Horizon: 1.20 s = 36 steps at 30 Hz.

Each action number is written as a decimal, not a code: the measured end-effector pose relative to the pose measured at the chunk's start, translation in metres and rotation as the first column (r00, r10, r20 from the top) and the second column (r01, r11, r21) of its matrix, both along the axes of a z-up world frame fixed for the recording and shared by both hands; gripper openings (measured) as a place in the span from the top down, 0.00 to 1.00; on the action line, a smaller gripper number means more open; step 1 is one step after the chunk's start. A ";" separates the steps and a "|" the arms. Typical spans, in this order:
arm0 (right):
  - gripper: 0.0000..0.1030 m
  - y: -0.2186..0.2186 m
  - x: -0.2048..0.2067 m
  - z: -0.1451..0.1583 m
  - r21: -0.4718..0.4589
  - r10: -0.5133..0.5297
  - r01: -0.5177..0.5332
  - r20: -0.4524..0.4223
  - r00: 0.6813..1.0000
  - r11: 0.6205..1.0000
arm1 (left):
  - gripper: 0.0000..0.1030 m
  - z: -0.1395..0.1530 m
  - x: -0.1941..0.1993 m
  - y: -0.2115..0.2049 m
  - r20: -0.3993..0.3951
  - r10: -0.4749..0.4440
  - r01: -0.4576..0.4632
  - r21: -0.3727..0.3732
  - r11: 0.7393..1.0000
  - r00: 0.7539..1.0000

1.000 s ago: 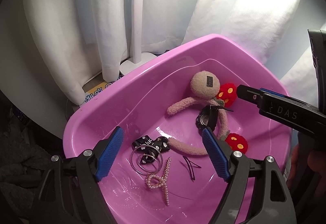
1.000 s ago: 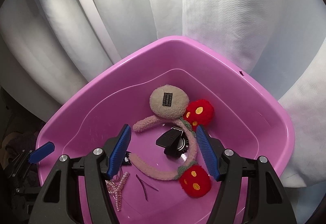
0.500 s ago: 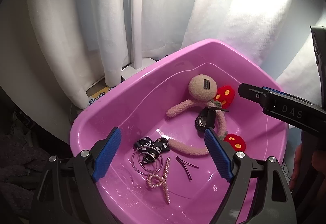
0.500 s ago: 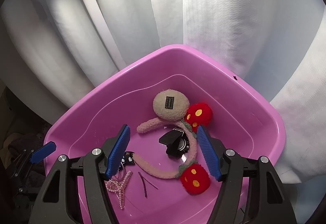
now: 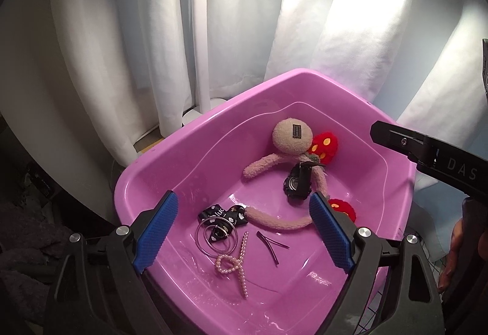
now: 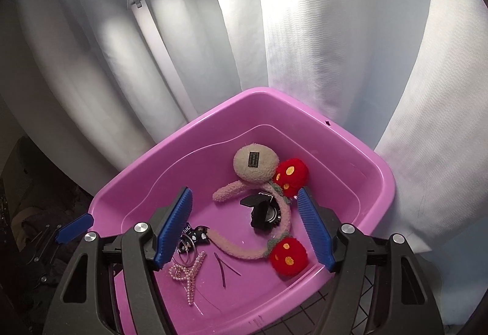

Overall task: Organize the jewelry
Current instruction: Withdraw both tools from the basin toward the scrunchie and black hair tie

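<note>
A pink plastic tub (image 5: 146,179) (image 6: 360,152) holds a plush pink headband with red mushrooms (image 5: 283,158) (image 6: 244,249), a black watch (image 5: 297,182) (image 6: 267,213), a black bow hair tie with metal rings (image 5: 218,223) (image 6: 192,236), a pearl clip (image 5: 235,261) (image 6: 186,272) and a dark hairpin (image 5: 271,245) (image 6: 224,268). My left gripper (image 5: 242,231) is open and empty above the tub's near left. My right gripper (image 6: 244,228) is open and empty above the tub's near side; its arm shows in the left wrist view (image 5: 427,152).
White curtains (image 5: 305,30) (image 6: 305,15) hang behind the tub. A white lamp pole with a base (image 5: 199,60) stands at the back left. Dark clutter (image 5: 24,243) lies left of the tub. A wire grid surface (image 6: 305,322) shows under the tub's near edge.
Both grippers have risen and drawn back from the tub, so it looks smaller and more curtain shows. Both stay open and empty. The items in the tub have not moved.
</note>
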State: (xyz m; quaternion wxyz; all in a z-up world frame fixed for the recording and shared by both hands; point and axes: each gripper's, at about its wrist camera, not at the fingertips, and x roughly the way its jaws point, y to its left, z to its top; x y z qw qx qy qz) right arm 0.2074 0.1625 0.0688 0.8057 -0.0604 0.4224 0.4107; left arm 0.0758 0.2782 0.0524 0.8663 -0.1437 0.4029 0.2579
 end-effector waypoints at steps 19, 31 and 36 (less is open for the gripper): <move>0.29 -0.158 -0.059 0.005 0.061 -0.130 0.126 0.060 0.990 0.990 | 0.10 0.025 -0.030 -0.087 0.071 -0.082 0.079 0.041 0.996 0.994; 0.27 -0.311 -0.097 -0.066 0.018 -0.302 0.302 0.019 0.953 0.953 | 0.07 -0.009 -0.061 -0.165 0.086 -0.127 0.126 0.022 0.992 0.988; 0.27 -0.340 -0.100 -0.095 -0.021 -0.335 0.335 -0.024 0.942 0.942 | 0.07 -0.040 -0.071 -0.182 0.041 -0.104 0.105 -0.012 0.994 0.994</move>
